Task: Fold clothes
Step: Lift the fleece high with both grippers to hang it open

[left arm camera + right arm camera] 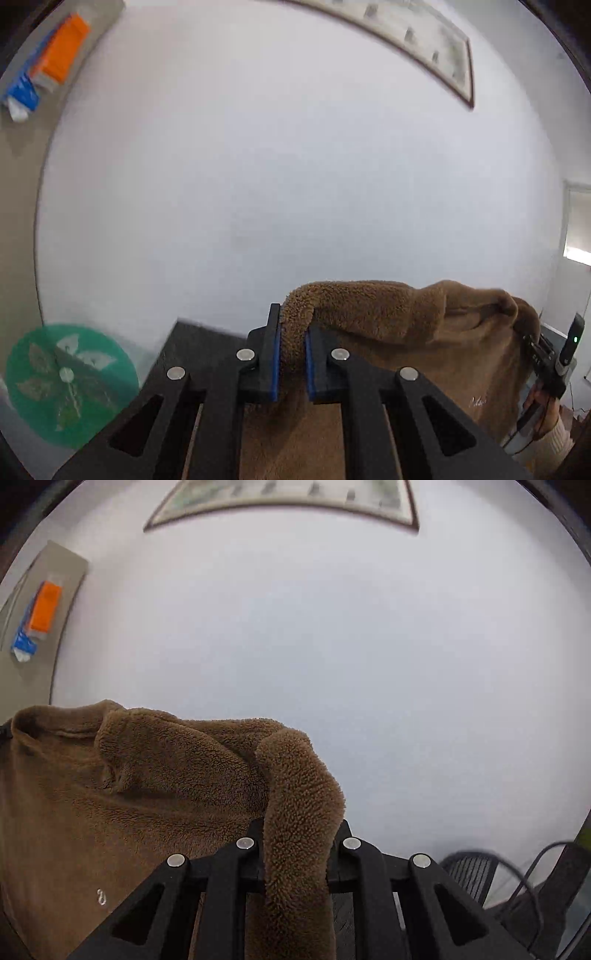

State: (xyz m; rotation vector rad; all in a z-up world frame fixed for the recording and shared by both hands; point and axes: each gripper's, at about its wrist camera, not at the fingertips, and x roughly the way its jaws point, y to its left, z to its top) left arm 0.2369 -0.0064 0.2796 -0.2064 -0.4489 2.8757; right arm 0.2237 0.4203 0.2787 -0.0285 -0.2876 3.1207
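Both pairs of jaws are clamped on the brown fleece garment [388, 325]: the left gripper [292, 354] pinches a fuzzy fold between its blue-edged fingers [274, 362], while the right gripper [297, 845] bites a thick roll of the same fleece, which covers its fingertips. Stretched between the two tools, the garment hangs in front of a white wall [295, 166], its collar sagging in the middle. A framed picture [288, 498] hangs high on the wall, and what seems to be an orange box [61, 48] sits blurred at upper left
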